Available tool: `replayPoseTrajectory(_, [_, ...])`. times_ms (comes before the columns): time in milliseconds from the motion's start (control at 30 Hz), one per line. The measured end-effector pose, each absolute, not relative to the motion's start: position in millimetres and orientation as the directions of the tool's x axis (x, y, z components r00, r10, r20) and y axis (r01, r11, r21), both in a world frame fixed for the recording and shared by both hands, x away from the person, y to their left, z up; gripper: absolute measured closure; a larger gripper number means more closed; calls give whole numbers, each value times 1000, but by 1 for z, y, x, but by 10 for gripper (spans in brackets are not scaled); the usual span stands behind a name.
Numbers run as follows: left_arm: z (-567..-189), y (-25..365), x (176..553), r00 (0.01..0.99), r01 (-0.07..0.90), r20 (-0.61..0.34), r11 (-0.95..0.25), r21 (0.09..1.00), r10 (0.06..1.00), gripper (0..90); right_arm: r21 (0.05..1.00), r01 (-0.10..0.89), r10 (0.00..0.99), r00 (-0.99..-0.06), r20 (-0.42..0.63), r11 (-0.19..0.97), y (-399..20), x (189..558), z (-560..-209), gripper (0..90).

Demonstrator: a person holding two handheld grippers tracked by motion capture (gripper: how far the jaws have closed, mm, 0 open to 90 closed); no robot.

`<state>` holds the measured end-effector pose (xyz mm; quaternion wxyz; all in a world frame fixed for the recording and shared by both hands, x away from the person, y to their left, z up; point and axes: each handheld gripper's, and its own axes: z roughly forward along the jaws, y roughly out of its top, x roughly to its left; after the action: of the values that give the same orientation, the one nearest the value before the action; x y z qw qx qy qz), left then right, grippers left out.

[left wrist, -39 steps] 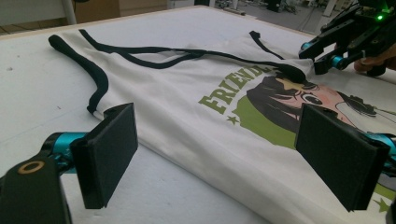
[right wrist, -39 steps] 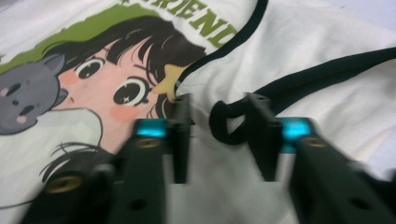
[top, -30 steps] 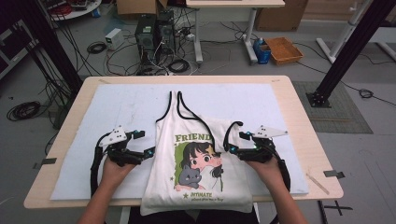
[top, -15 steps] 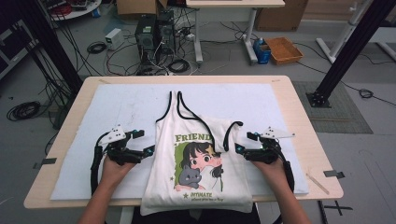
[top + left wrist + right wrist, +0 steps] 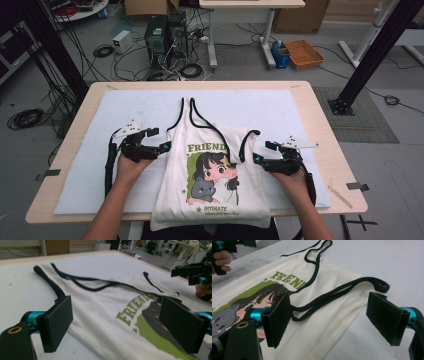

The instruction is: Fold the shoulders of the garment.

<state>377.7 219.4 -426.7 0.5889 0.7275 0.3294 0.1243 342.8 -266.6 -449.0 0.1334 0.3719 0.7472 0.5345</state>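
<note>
Tongs (image 5: 165, 146) open, top (image 5: 212, 170) straps pointing away

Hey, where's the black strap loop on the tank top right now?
In the high view, the black strap loop lies on the tank top's right side, just left of the open right gripper; in the right gripper view it lies ahead of the jaws.
</note>
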Motion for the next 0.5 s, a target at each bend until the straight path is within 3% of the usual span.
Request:
replayPoseTrajectory(267, [-405, 205, 410, 757, 343, -193, -129, 931, 624, 124, 895, 414, 693, -694, 194, 165, -265, 342, -449, 206])
replayPoseTrajectory(500, [-395, 192, 431, 749, 348, -219, -90, 933, 626, 124, 899, 399, 699, -695, 168, 181, -263, 341, -449, 206])
